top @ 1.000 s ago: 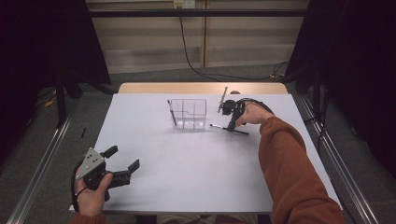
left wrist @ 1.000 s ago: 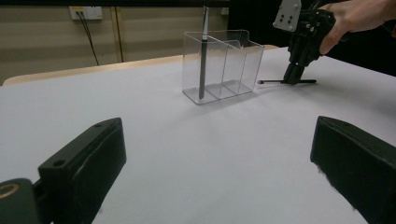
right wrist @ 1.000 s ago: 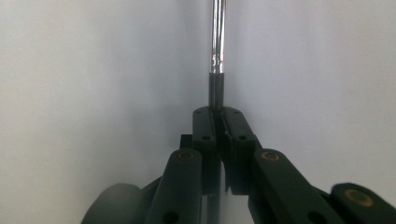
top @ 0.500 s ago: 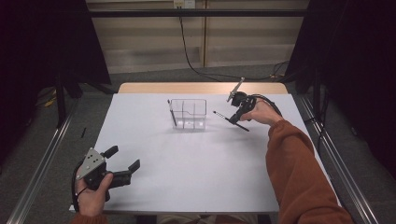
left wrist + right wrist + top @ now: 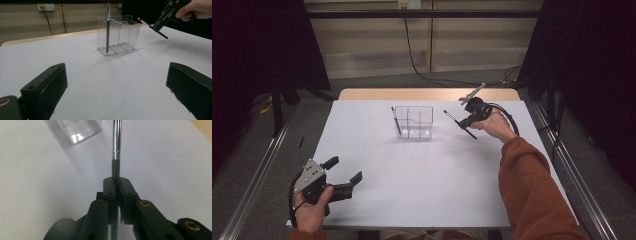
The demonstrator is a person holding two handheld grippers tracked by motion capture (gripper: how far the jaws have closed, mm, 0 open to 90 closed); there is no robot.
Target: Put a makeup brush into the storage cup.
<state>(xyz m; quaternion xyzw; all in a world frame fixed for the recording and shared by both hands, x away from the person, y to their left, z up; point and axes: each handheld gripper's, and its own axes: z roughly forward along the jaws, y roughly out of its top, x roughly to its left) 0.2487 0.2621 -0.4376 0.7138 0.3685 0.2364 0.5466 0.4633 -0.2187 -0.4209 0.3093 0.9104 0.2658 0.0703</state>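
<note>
High view: white worktop (image 5: 422, 190), then the clear organiser (image 5: 414, 122) at its far middle, one brush (image 5: 396, 121) standing in its left compartment. My left claw (image 5: 343, 173) rests spread at the near left. My right claw (image 5: 468, 119) pinches a thin brush (image 5: 452, 118) just right of the organiser, above the worktop.

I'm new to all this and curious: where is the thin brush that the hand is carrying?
In the high view the brush is clamped in the right gripper, above the table's far right part, just right of the clear organizer.
</note>
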